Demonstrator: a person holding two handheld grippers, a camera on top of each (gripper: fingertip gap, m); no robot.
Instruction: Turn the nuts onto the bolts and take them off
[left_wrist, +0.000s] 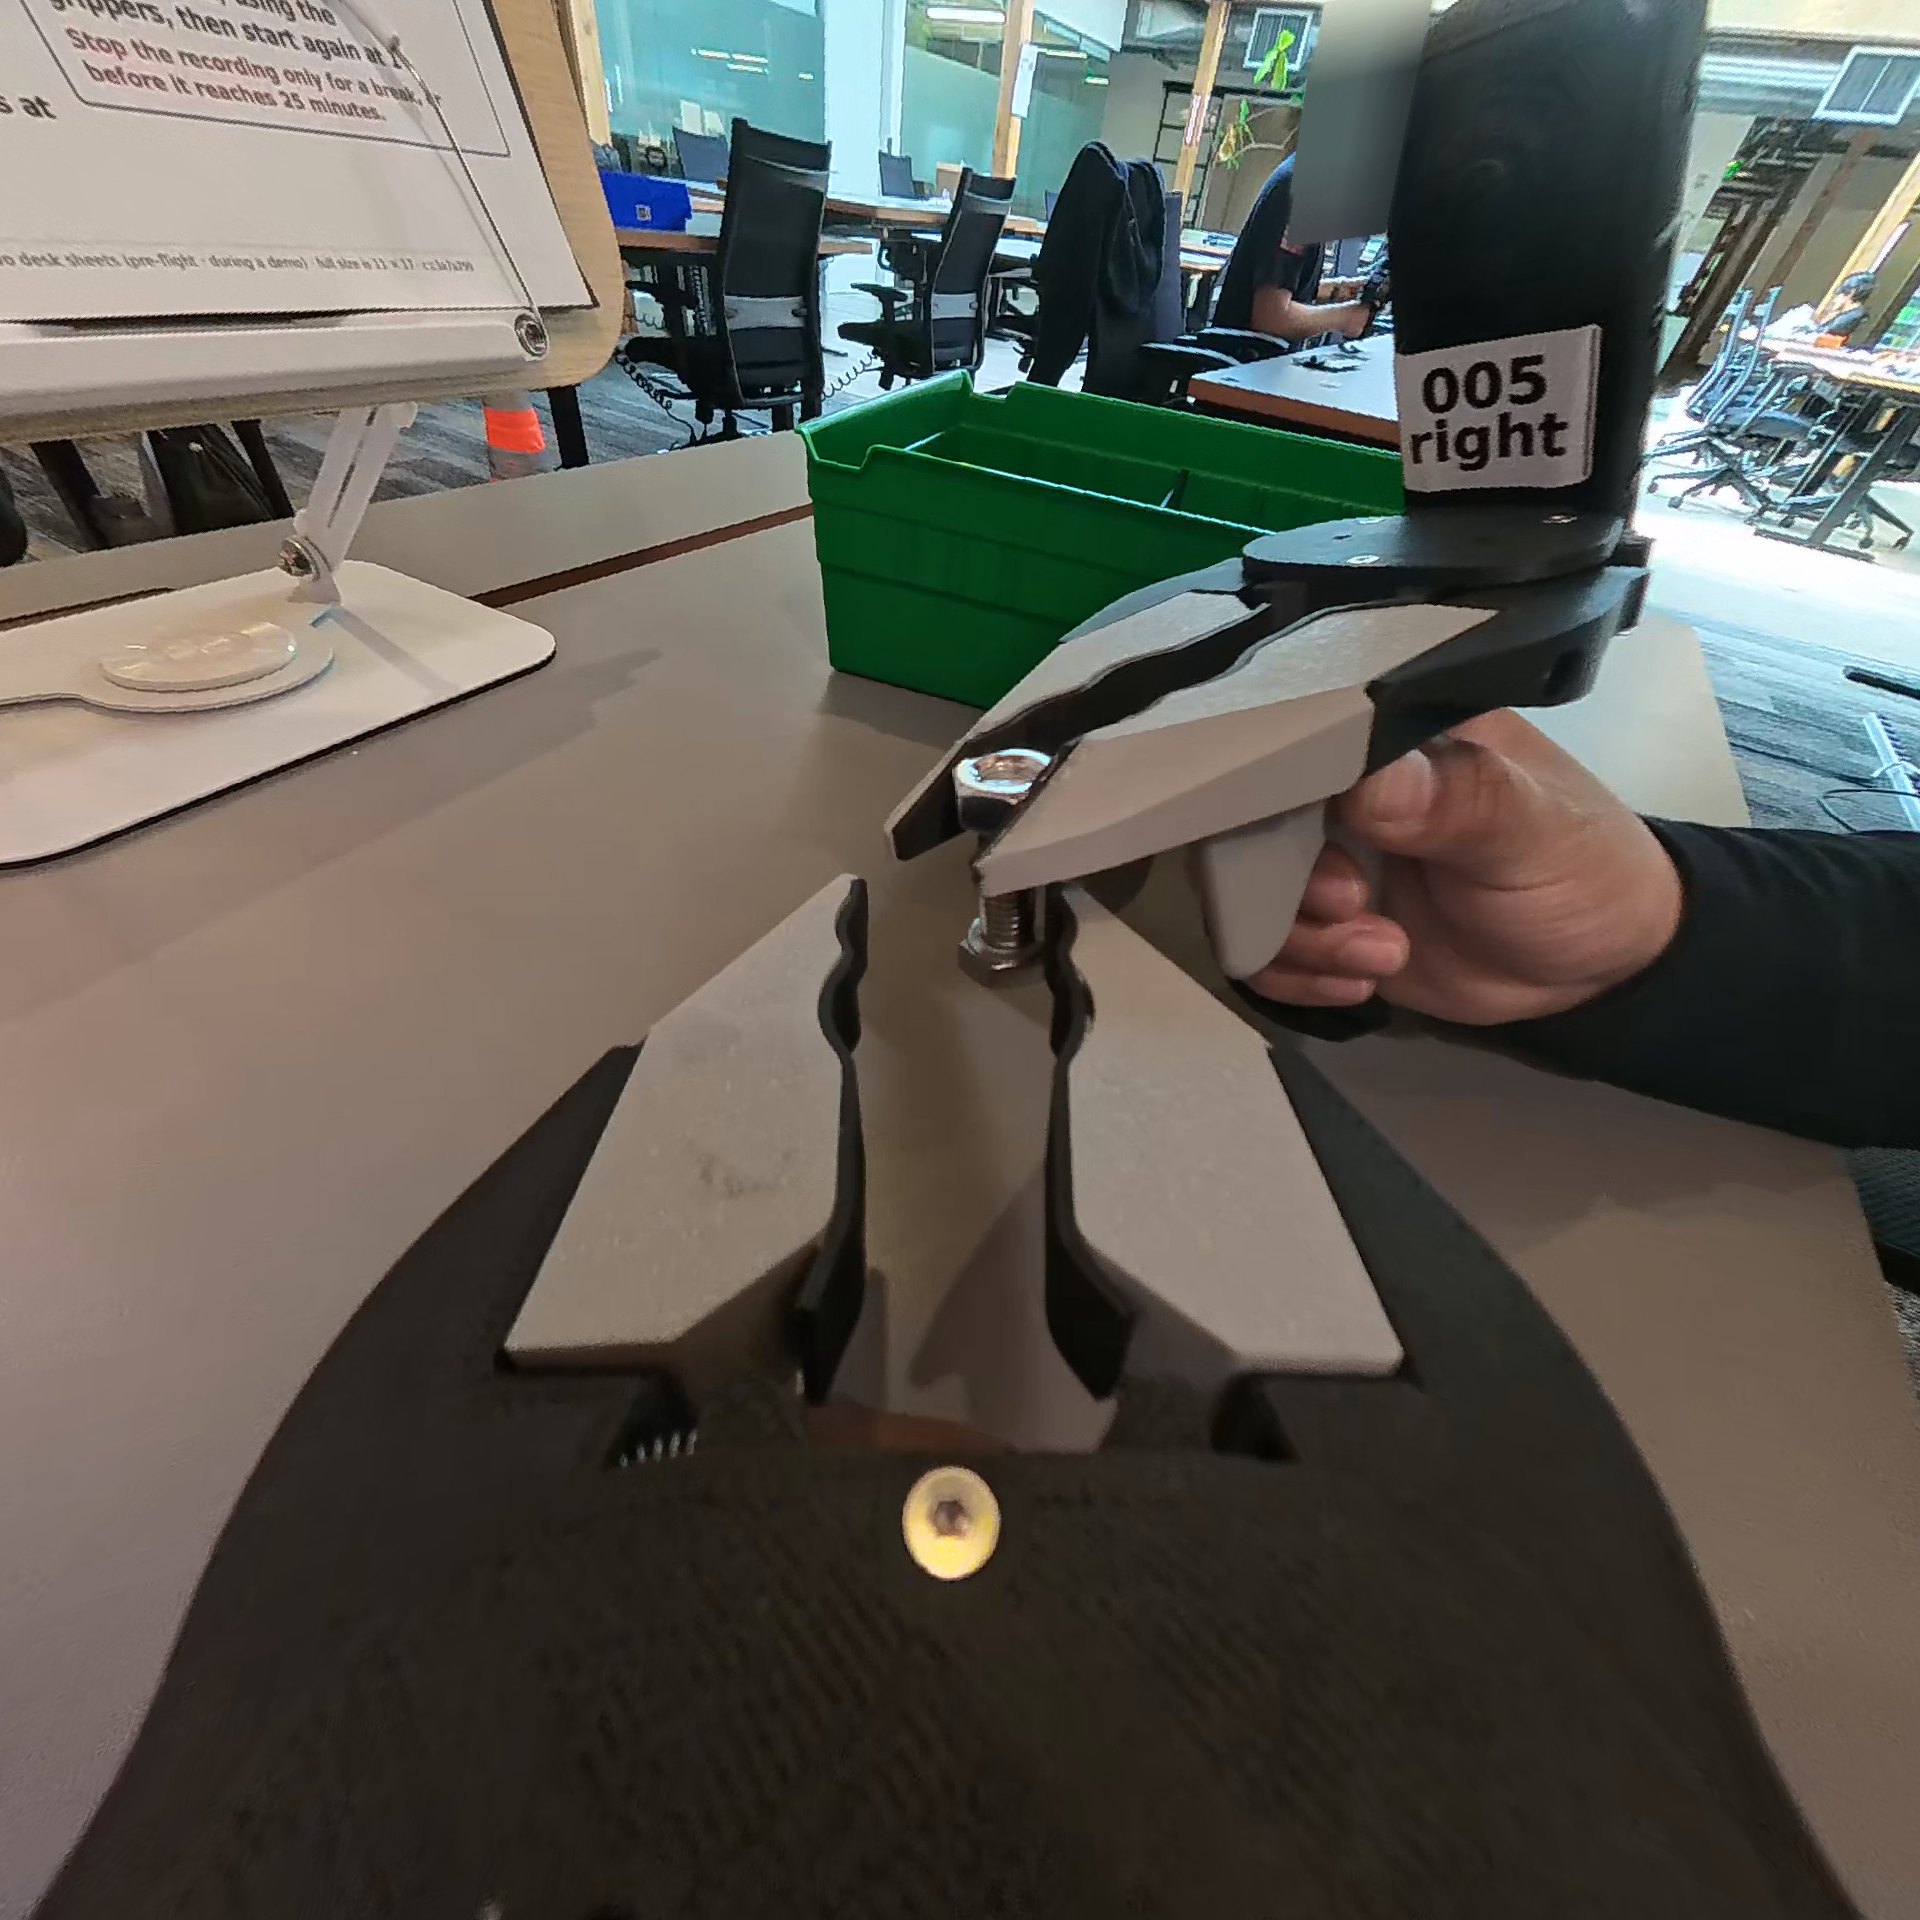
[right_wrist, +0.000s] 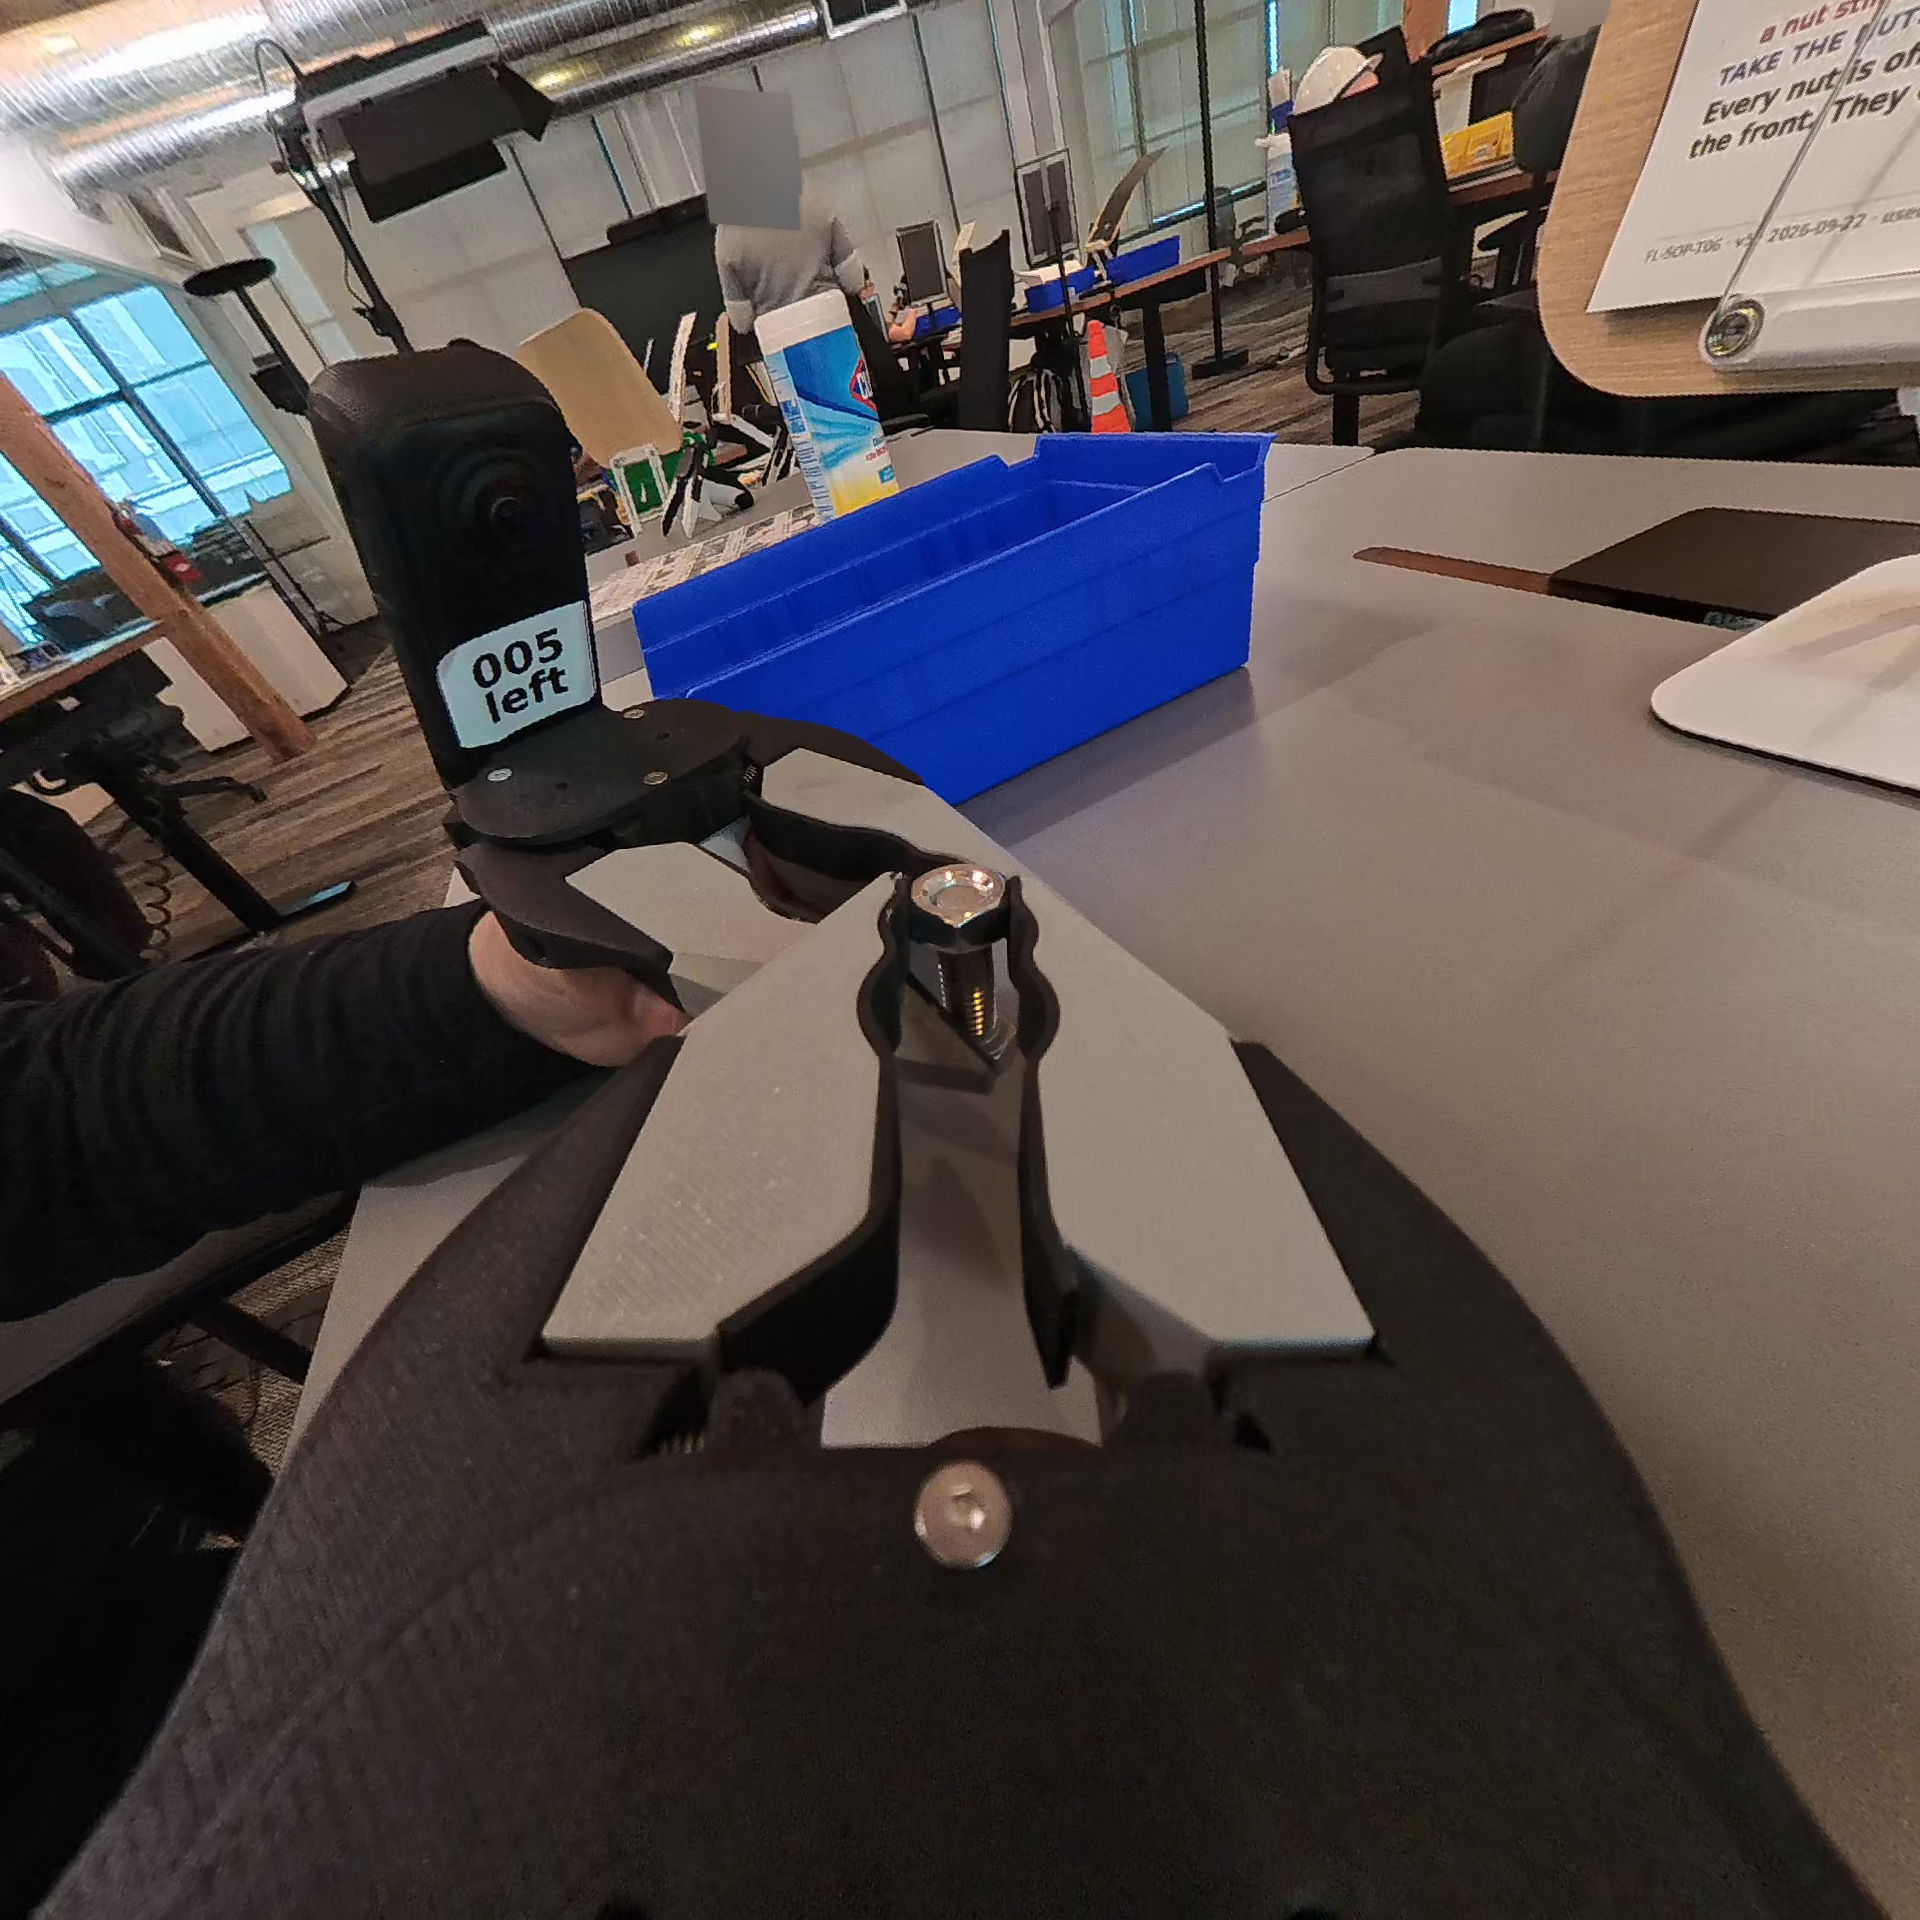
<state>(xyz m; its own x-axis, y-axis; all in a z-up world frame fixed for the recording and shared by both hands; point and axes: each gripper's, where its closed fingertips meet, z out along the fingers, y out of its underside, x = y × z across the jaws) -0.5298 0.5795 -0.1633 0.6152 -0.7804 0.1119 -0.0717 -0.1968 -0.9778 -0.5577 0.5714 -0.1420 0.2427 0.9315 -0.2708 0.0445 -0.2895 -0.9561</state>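
1. The bolt (left_wrist: 1000, 831) sits just right of the middle of the left wrist view. It stands up with its six-sided head on top and its ridged stem pointing down.
2. The nut (left_wrist: 995, 951) is at the bottom of the stem, right down at the grey worktop (left_wrist: 520, 987). It is on the bolt's threads.
3. The right hand-held gripper (left_wrist: 971, 821) comes in from the right of the frame. Its two grey fingers are squeezed onto the bolt, just under the head. A person's hand (left_wrist: 1475, 883) squeezes its handle.
4. The left hand-held gripper (left_wrist: 961, 940) reaches up from the bottom of the frame. Its fingers are partly apart and hold nothing. The nut sits by the tip of its right finger (left_wrist: 1143, 1091); I cannot tell if they touch.
5. In the right wrist view the bolt (right_wrist: 961, 956) stands between the fingers near the middle of the frame.
6. The bolt and nut look like shiny metal. I think they are hard, small, a bit heavy and slippery.
7. The best place to take the nut is on two flat sides, so it does not slide. The round stem would slip and turn.
8. A green bin (left_wrist: 1039, 540) sits behind, in the upper middle. A blue bin (right_wrist: 956, 623) shows in the other view.
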